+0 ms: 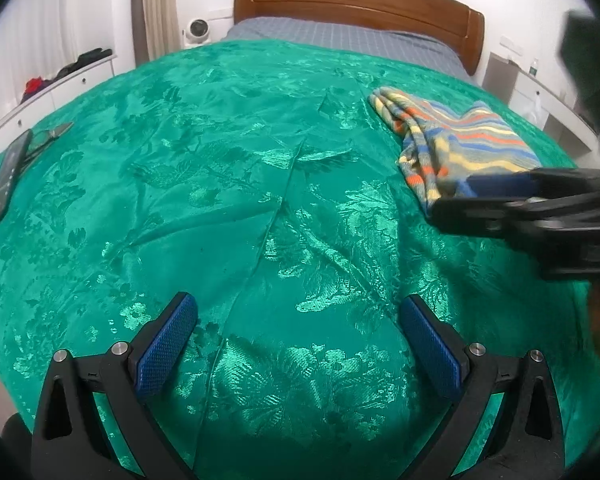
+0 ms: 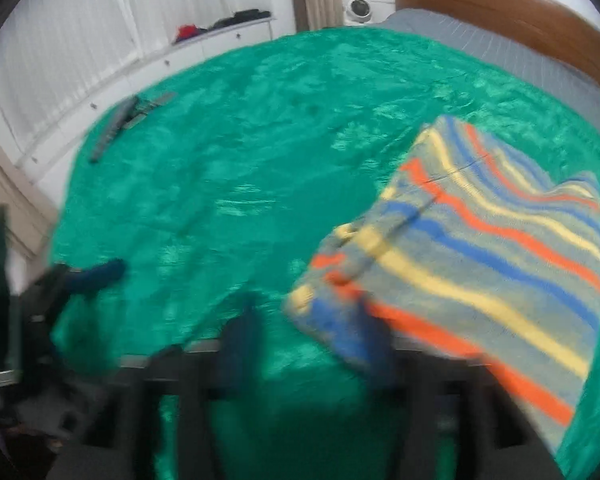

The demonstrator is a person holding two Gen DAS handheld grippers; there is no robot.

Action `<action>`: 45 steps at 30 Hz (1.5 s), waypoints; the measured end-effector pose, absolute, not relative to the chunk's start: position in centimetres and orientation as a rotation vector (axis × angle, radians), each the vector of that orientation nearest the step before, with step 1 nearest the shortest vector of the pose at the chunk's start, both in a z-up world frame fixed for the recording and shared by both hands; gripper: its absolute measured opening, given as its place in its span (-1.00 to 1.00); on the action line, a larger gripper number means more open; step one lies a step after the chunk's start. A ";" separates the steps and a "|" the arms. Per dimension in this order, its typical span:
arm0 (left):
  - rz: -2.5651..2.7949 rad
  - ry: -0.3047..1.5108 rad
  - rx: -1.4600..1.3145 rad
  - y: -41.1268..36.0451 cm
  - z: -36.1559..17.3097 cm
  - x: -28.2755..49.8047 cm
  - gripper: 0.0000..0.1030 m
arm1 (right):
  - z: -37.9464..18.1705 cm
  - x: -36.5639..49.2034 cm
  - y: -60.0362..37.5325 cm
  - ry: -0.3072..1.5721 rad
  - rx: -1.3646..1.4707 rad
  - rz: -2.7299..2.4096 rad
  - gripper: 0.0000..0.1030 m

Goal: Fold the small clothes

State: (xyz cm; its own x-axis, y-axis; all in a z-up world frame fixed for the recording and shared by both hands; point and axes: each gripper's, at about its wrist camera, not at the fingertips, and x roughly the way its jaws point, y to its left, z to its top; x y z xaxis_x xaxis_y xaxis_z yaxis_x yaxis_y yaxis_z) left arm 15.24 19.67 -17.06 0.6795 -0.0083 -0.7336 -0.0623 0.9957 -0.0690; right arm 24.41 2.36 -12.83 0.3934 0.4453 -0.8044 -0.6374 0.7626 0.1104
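Observation:
A small striped garment [image 1: 456, 140] in grey, blue, yellow and orange lies folded on the green bedspread [image 1: 220, 200] at the right. My left gripper [image 1: 298, 340] is open and empty, low over bare bedspread, well left of the garment. My right gripper [image 1: 452, 200] reaches in from the right at the garment's near edge. In the blurred right wrist view the garment [image 2: 480, 240] lies ahead and to the right. The right gripper [image 2: 308, 336] has its fingers apart, with the right finger [image 2: 374, 340] at the garment's near corner.
A dark phone [image 1: 6, 176] and a small metal tool [image 1: 56, 132] lie at the bedspread's left edge. A wooden headboard [image 1: 356, 4] and grey sheet [image 1: 340, 36] are at the far end. White drawers [image 1: 60, 84] line the left wall.

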 end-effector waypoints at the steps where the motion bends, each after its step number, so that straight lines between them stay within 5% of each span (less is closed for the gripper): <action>1: 0.032 0.822 -0.090 19.6 -17.1 15.2 0.98 | -12.1 23.9 2.1 0.924 -0.228 0.708 0.31; 9: 0.037 0.821 -0.095 19.6 -17.0 15.3 0.99 | -7.1 30.1 -2.1 0.862 -0.106 0.489 0.31; 15: 0.034 0.820 -0.089 19.6 -17.1 15.2 0.99 | -12.7 35.9 0.2 1.109 -0.121 0.433 0.31; 19: 0.031 0.820 -0.086 19.6 -17.2 15.2 0.99 | -13.7 33.5 4.9 1.040 -0.355 0.456 0.35; 26: 0.022 0.819 -0.096 19.8 -17.1 15.2 0.99 | -8.5 27.2 -3.5 0.899 -0.166 0.439 0.34; 31: 0.020 0.840 -0.094 19.7 -16.8 15.4 0.99 | -13.8 25.7 -8.6 1.090 -0.169 0.348 0.43; 34: -0.015 0.862 -0.132 20.3 -15.5 15.7 0.99 | -12.9 23.4 -10.8 1.047 -0.121 0.364 0.43; 37: -0.108 0.835 -0.205 20.5 -13.0 17.7 0.99 | -10.9 23.6 -12.9 0.997 -0.011 0.382 0.43; 40: -0.225 0.861 -0.244 19.1 -11.1 23.4 0.99 | -9.5 26.2 -14.8 0.953 0.097 0.362 0.67; 45: -0.305 1.031 -0.307 16.4 -13.6 33.5 0.99 | -11.2 33.1 -16.7 0.981 0.303 0.384 0.70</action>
State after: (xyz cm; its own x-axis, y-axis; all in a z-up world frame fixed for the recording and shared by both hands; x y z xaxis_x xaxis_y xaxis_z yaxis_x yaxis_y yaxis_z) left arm 33.54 16.38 -13.56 0.4793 -0.3882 -0.7871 0.1029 0.9155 -0.3889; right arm 33.08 -16.71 -11.19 0.4988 0.4458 -0.7433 -0.1775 0.8919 0.4159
